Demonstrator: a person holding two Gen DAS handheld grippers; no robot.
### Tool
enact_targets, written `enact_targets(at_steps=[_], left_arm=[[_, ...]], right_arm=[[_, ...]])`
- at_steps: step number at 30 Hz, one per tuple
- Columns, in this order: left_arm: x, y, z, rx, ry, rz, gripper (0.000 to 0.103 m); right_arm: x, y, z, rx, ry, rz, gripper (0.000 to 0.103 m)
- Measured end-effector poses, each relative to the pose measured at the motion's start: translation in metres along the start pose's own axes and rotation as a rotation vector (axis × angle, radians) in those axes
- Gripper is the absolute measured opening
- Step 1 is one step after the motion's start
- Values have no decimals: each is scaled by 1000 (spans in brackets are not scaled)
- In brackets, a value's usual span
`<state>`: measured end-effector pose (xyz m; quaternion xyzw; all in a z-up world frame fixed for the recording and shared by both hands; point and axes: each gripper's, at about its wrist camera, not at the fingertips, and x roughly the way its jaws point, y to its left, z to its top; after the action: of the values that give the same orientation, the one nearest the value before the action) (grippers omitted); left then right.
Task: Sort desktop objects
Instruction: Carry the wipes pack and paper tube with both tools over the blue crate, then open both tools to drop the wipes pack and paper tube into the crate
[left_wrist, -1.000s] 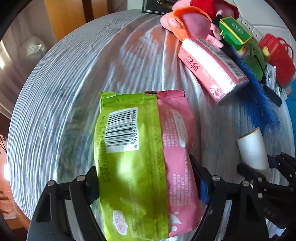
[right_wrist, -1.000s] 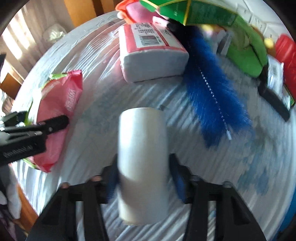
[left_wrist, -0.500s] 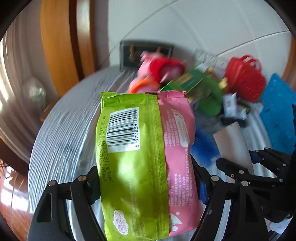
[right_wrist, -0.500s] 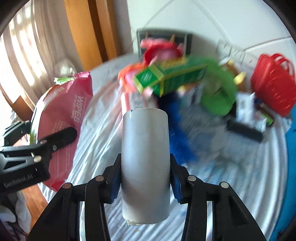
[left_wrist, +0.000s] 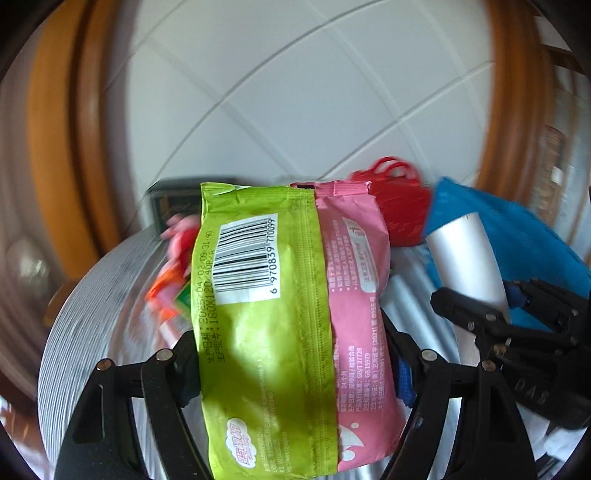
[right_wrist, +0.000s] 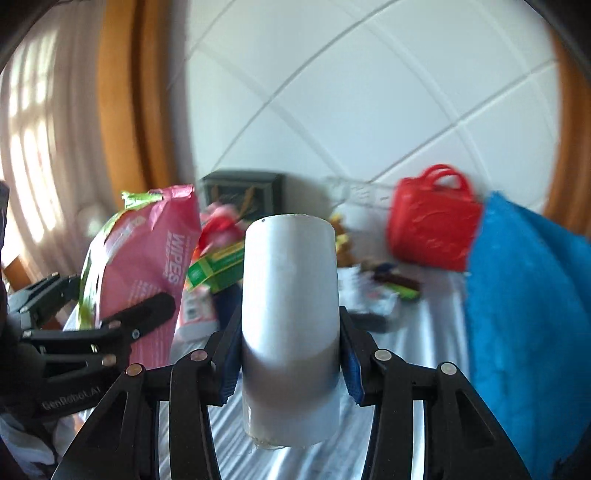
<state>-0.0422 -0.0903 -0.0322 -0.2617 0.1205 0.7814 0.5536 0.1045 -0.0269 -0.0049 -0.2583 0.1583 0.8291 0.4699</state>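
A green-and-pink wipes pack (left_wrist: 288, 325) is clamped between the jaws of the left gripper (left_wrist: 295, 365), barcode side facing the left wrist camera, the pack raised above the striped tablecloth (left_wrist: 92, 314). From the right wrist view the same pack (right_wrist: 147, 258) is seen at left, its pink face printed "WIPES". A white cylindrical roll (right_wrist: 290, 314) is gripped by the right gripper (right_wrist: 290, 369), blue pads pressed on both flanks, the roll standing along the fingers and lifted off the cloth. In the left wrist view the roll (left_wrist: 465, 266) and the right gripper (left_wrist: 517, 332) appear just beside the pack, to its right. Behind, on the table, a blurred heap is noted: a green box (right_wrist: 218, 266), a pink and red soft toy (right_wrist: 221, 225), a red toy basket (right_wrist: 432, 221). A blue cloth (right_wrist: 528, 314) is seen at right, a dark picture frame (right_wrist: 243, 192) against the white tiled wall (right_wrist: 332, 92).
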Motion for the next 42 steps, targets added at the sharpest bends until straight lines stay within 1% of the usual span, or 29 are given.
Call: enact_targets(at_steps=[2,3,5,8,10,13,14,17,18,19,21,22,23,25,26,27,29,30,32,35,36,38,41,42], left_arm=[[-1,-14,7,17,-11,-47,78],[-3,-25,12,32,-23,-82,78],[-6,-40,16,57,-43,-120,78],[-8,-72,28,86,-52,-193,78],[-11,-94,33,108,-59,-226,78],[-16,-137,42,150,-87,-264,78],[-19,-149,45,157,-96,-278,78],[-26,-201,54,186,-121,-310,78],[-27,-228,59,198,-129,-323,78],[-29,-245,62,203,-134,-332,78],[-30,-296,68,207,-132,-359,78],[-29,-316,70,206,-127,-365,78],[-26,-343,72,208,-115,-371,78],[-18,-386,74,214,-81,-377,78],[-11,-404,73,214,-60,-379,78],[-1,-430,71,215,-18,-377,78],[17,-463,64,222,58,-373,78],[30,-480,58,227,109,-366,78],[48,-505,45,243,182,-338,78],[68,-522,32,262,266,-299,78],[70,-525,33,248,273,-290,78],[63,-531,38,252,238,-261,78],[49,-544,37,292,192,-209,78],[50,-541,40,292,186,-199,79]], right_arm=[[-13,-18,5,43,-14,-43,45],[-21,-28,7,65,-21,-68,45],[-35,-43,11,91,-38,-121,45],[-67,-66,9,117,-67,-205,45],[-83,-82,9,138,-81,-232,45],[-112,-117,6,178,-109,-289,45],[-124,-135,4,191,-117,-317,45],[-149,-178,-4,209,-126,-371,45],[-159,-198,-7,214,-123,-391,45],[-166,-214,-10,215,-121,-408,45],[-180,-258,-18,213,-106,-445,45],[-184,-276,-22,217,-96,-450,45],[-189,-305,-28,228,-80,-452,45],[-194,-340,-36,235,-40,-464,45],[-192,-367,-43,235,-4,-471,45],[-187,-387,-51,237,29,-473,45],[-185,-412,-68,239,89,-465,45],[-184,-427,-79,245,122,-451,45],[-178,-455,-94,256,178,-434,45],[-175,-476,-109,266,217,-397,45],[-175,-478,-112,264,222,-389,45],[-175,-481,-116,255,231,-382,45],[-175,-482,-119,245,239,-367,45],[-172,-481,-116,241,241,-364,45]])
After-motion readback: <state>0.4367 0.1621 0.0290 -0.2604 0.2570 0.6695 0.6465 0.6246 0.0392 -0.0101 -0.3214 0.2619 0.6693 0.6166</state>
